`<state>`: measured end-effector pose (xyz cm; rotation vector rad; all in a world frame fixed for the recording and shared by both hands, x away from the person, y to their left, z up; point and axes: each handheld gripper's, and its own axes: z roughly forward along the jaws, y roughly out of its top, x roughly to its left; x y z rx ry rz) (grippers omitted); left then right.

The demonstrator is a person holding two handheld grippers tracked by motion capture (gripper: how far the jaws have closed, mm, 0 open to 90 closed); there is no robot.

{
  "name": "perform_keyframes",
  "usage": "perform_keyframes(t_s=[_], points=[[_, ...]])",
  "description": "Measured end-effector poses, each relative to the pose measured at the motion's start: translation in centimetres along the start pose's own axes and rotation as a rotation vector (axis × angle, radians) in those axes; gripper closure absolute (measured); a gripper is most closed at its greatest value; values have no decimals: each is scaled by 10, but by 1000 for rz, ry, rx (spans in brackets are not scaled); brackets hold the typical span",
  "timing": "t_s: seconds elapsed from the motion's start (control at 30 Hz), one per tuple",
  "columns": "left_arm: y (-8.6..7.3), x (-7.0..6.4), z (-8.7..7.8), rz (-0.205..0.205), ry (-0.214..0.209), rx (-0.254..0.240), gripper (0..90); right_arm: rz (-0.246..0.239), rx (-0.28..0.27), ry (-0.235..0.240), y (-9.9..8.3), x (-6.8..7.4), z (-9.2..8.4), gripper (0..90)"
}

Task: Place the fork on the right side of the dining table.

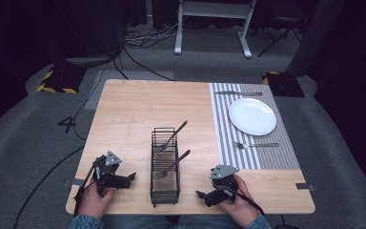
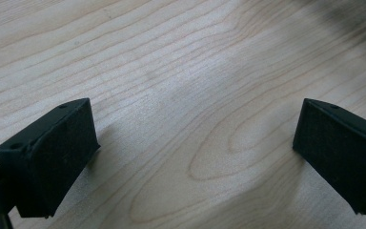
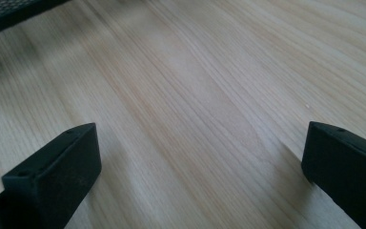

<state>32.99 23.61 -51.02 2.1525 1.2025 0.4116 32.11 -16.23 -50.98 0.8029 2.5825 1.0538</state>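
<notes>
high view: basket (image 1: 165,167) between both tools

In the high view, the lower ends of the two metal forks (image 1: 171,151) are screened by the mesh of the black wire caddy (image 1: 165,191). The utensil (image 1: 238,93) beyond the round white plate (image 1: 252,116) is too small to identify. The right gripper view crops the caddy at its top-left corner (image 3: 9,12).
</notes>
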Motion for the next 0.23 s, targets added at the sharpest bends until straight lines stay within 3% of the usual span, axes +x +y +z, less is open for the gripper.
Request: perform_keyframes(t_s=[0.23], points=[[0, 0, 0, 1, -2, 4, 11, 3, -1, -4, 0, 0, 0, 0]])
